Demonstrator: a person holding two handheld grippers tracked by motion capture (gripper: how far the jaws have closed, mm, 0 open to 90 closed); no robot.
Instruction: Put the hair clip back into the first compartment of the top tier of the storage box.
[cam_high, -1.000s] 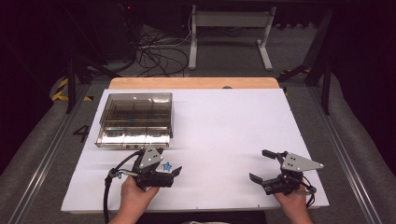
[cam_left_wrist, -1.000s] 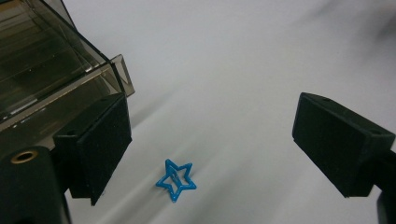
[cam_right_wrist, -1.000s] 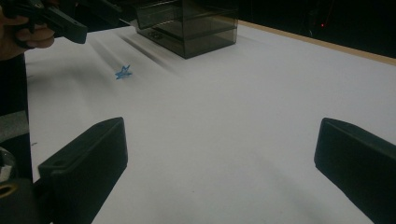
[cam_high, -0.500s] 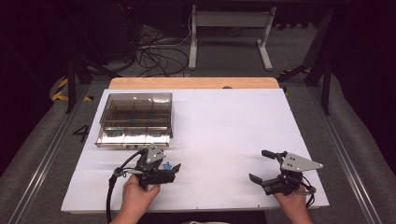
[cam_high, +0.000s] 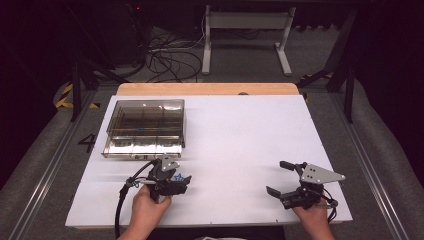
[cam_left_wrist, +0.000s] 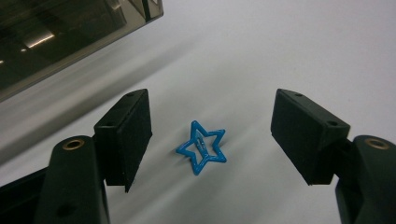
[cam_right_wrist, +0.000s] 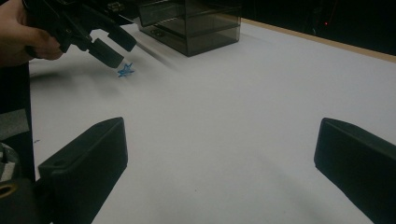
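A small blue star-shaped outline (cam_left_wrist: 201, 147) lies flat on the white table sheet (cam_high: 240, 135). My left gripper (cam_left_wrist: 217, 133) hovers over it with one black pad on each side. Neither pad touches the star. The jaws have just been closing and still stand apart. In the high view the left gripper (cam_high: 176, 183) is at the front left, with the star (cam_high: 186, 178) at its tips. My right gripper (cam_high: 278, 178) rests open at the front right with nothing between its fingers (cam_right_wrist: 88, 161). The right gripper view shows the left gripper (cam_right_wrist: 105, 42) over the star (cam_right_wrist: 125, 70).
A smoky transparent compartment box (cam_high: 145, 127) stands at the back left of the sheet, just beyond the left gripper. The box (cam_right_wrist: 196, 28) is also seen from the right gripper. A wooden table edge (cam_high: 207, 89) runs along the far side.
The left gripper's jaws have drawn closer together around the star, and the hand has shifted slightly. The right gripper has stayed where it was.
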